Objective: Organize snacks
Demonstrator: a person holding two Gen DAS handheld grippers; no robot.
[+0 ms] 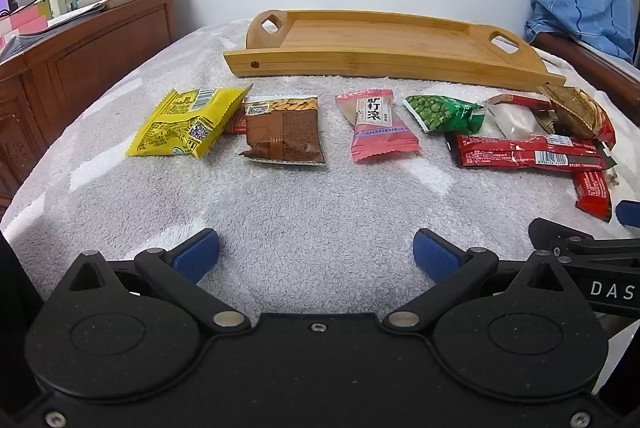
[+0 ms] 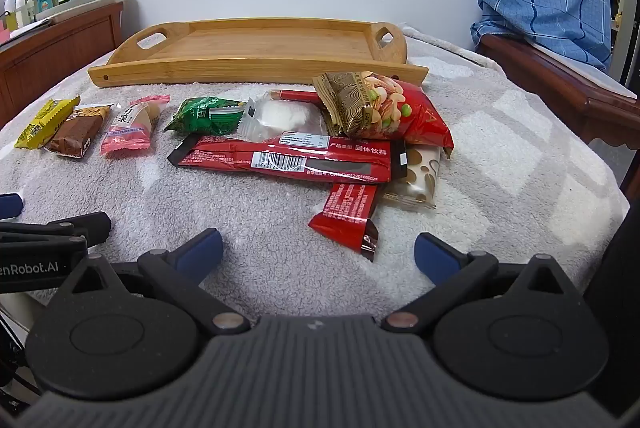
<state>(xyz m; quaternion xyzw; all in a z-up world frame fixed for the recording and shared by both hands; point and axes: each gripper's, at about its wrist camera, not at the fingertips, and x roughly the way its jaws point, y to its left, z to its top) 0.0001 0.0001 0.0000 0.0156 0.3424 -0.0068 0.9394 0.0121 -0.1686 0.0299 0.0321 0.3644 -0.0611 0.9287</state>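
- A bed spread with a grey fleecy blanket point(image 2: 500, 132) fills both views, a white wall behind it and a brown wooden cabinet point(image 1: 92, 52) at its left.
- An empty rectangular bamboo tray with cut-out handles point(image 2: 256, 68) lies crosswise at the far side.
- In front of it the snack packets lie in a loose row; the long red foil sachet point(image 2: 288, 158) lies crosswise, nearly dead ahead of the right gripper point(image 2: 318, 254), which is nearer that heap.
- The yellow crinkled packet point(image 1: 186, 124) and the brown biscuit packet point(image 1: 282, 130) lie ahead of the left gripper point(image 1: 316, 254).
- Both grippers are spread wide, empty, touching nothing.
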